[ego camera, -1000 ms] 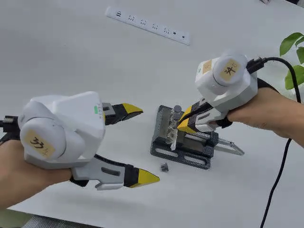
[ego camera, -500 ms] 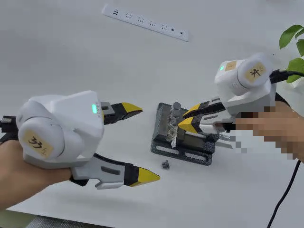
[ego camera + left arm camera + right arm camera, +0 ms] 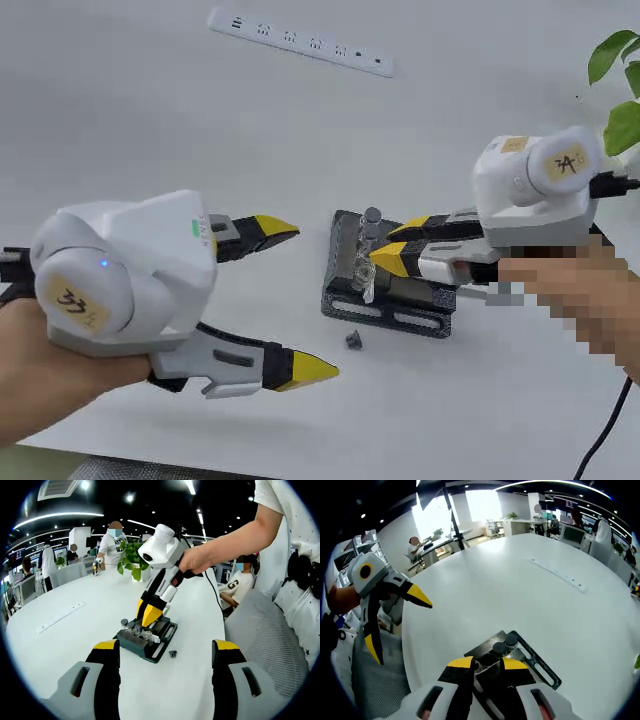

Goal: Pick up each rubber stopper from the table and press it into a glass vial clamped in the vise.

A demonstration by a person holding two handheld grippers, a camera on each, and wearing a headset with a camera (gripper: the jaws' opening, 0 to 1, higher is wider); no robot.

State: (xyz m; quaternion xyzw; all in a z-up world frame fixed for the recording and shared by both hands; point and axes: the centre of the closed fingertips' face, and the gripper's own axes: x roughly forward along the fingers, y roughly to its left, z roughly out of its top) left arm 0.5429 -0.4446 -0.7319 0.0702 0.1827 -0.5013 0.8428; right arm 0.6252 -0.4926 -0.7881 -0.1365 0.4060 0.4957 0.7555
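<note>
A dark vise [image 3: 385, 305] [image 3: 150, 642] [image 3: 535, 665] stands mid-table and clamps clear glass vials [image 3: 362, 270]. Grey stoppers [image 3: 372, 215] [image 3: 511, 639] sit in the vials at its far end. One loose rubber stopper [image 3: 353, 341] [image 3: 172, 654] lies on the table just in front of the vise. My right gripper [image 3: 388, 243] [image 3: 148, 614] [image 3: 487, 662] hovers over the vise from the right, its jaws a narrow gap apart and holding nothing. To the left, my left gripper [image 3: 298, 300] [image 3: 166, 645] [image 3: 400, 630] stands wide open and empty, apart from the vise.
A white power strip [image 3: 300, 42] [image 3: 555, 572] lies at the far side of the white table. A green plant [image 3: 620, 90] [image 3: 131, 562] stands at the right edge. A black cable [image 3: 600, 450] trails from the right gripper. People sit at other tables around.
My right gripper has drawn back to the right off the vial, leaving a stopper seated there. The left gripper has stayed put, still wide open.
</note>
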